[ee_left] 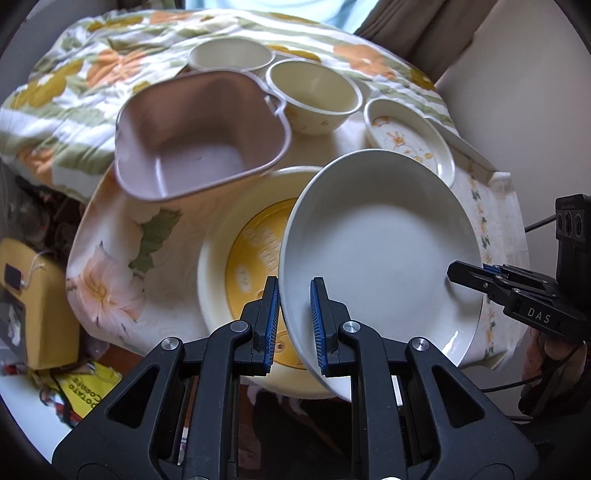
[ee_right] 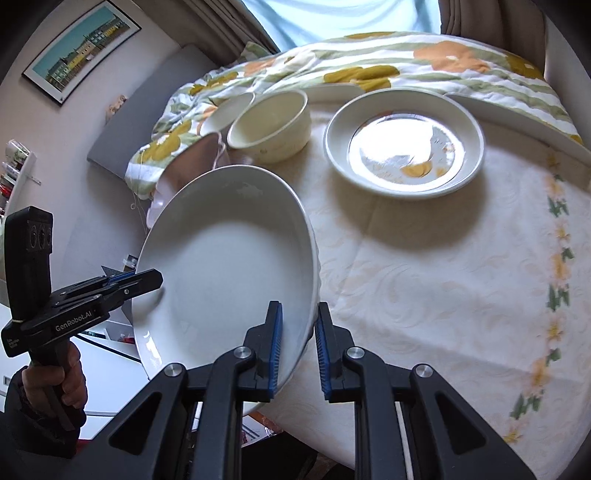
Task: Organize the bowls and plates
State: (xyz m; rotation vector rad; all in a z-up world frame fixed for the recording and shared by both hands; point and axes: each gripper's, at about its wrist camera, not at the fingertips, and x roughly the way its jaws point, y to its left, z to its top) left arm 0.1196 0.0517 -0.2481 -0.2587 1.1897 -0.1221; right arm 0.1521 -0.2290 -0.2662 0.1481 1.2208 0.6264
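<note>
Cream embossed tablecloth (ee_right: pixel 424 280) with floral border, floral quilt (ee_left: pixel 92 66) bunched along its far edge, framed street-scene picture (ee_right: pixel 81 48) on wall, brown curtain (ee_left: pixel 424 29), yellow box (ee_left: pixel 40 302), yellow printed bag (ee_left: pixel 86 391) on floor.

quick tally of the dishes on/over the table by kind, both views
Plates: 3 — white plate held by both grippers, yellow-centred plate under it, floral plate.
Round bowls: 2 — nearer cream bowl, farther cream bowl.
Square tubs: 1 — pink tub.
Total: 6. A flat white edge behind the floral plate is left uncounted: too little shows.
</note>
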